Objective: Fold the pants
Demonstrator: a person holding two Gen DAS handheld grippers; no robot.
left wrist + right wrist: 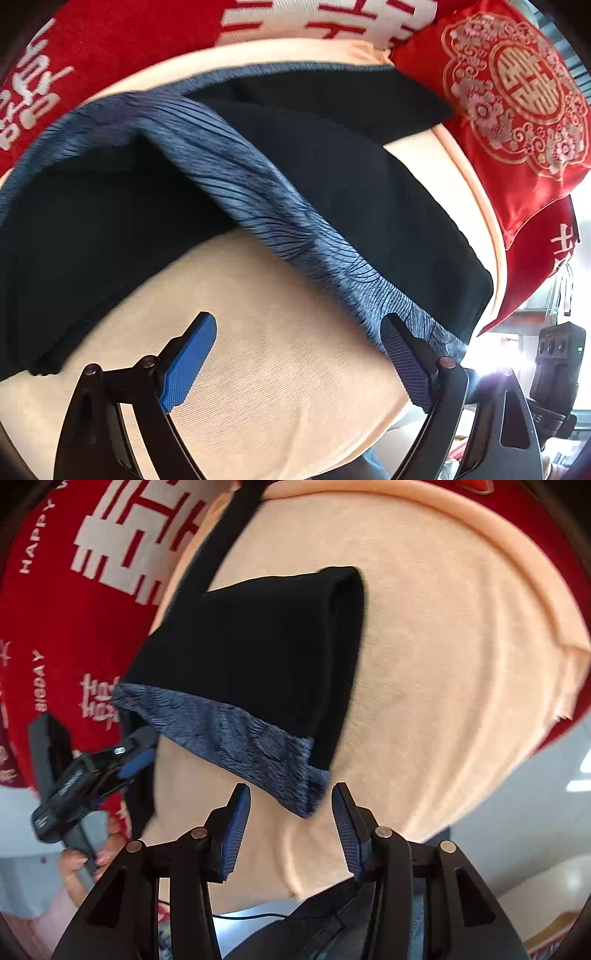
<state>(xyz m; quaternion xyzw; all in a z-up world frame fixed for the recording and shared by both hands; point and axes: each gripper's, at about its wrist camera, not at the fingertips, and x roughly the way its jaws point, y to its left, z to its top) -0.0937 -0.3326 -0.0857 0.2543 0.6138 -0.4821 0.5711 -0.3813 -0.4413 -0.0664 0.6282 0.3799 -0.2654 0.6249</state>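
Black pants (332, 177) with a blue-grey patterned waistband (258, 192) lie on a peach sheet (277, 369). In the left wrist view the waistband runs diagonally, and my left gripper (299, 325) is open just in front of it, its right finger beside the band's near end. In the right wrist view the pants (258, 646) lie folded over, waistband (236, 738) nearest. My right gripper (291, 794) is open, its fingers on either side of the waistband's near corner. The left gripper also shows in the right wrist view (136, 764), open at the band's left end.
Red cushions with white and gold characters (517, 92) ring the far and right sides of the sheet. A red blanket with white lettering (74, 590) lies to the left in the right wrist view. The sheet's front edge (314, 886) drops off close to me.
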